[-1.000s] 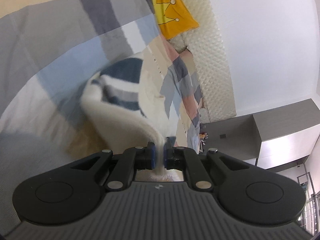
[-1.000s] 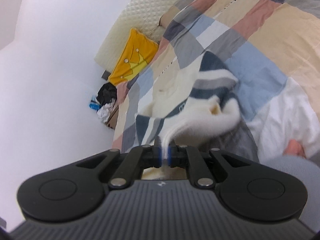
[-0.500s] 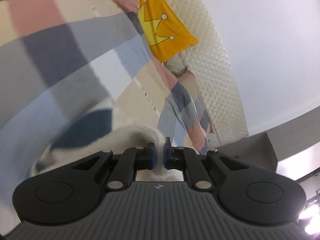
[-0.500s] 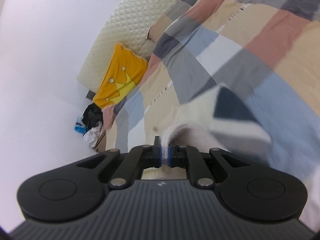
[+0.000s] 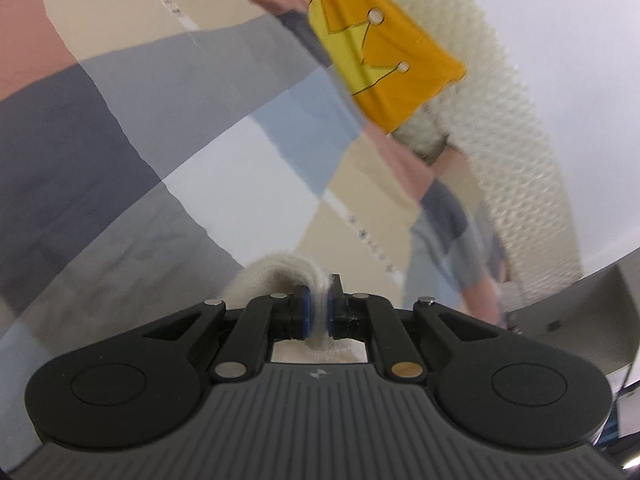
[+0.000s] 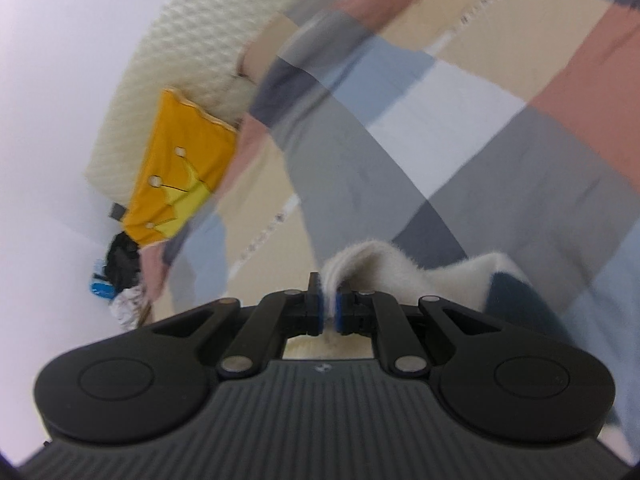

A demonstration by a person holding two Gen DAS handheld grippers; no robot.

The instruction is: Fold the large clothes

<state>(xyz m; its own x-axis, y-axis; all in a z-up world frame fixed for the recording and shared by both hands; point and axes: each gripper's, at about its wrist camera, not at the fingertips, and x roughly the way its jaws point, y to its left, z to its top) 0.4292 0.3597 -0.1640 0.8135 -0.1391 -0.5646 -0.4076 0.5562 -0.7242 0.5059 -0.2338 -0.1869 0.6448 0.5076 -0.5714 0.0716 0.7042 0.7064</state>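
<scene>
A: Sweater (image 6: 404, 268) status?
B: Soft, fluffy, limp; I had the left gripper (image 5: 316, 308) and right gripper (image 6: 329, 312) each pinching an edge, bottom centre, over the quilt (image 5: 160, 128).

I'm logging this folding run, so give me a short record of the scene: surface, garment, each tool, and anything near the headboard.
surface: bed with patchwork checked cover
garment: cream fleece garment with a dark blue patch
left tool: shut on a fold of the cream fleece garment
right tool: shut on another edge of it
headboard: cream quilted headboard
near headboard: yellow crown cushion
</scene>
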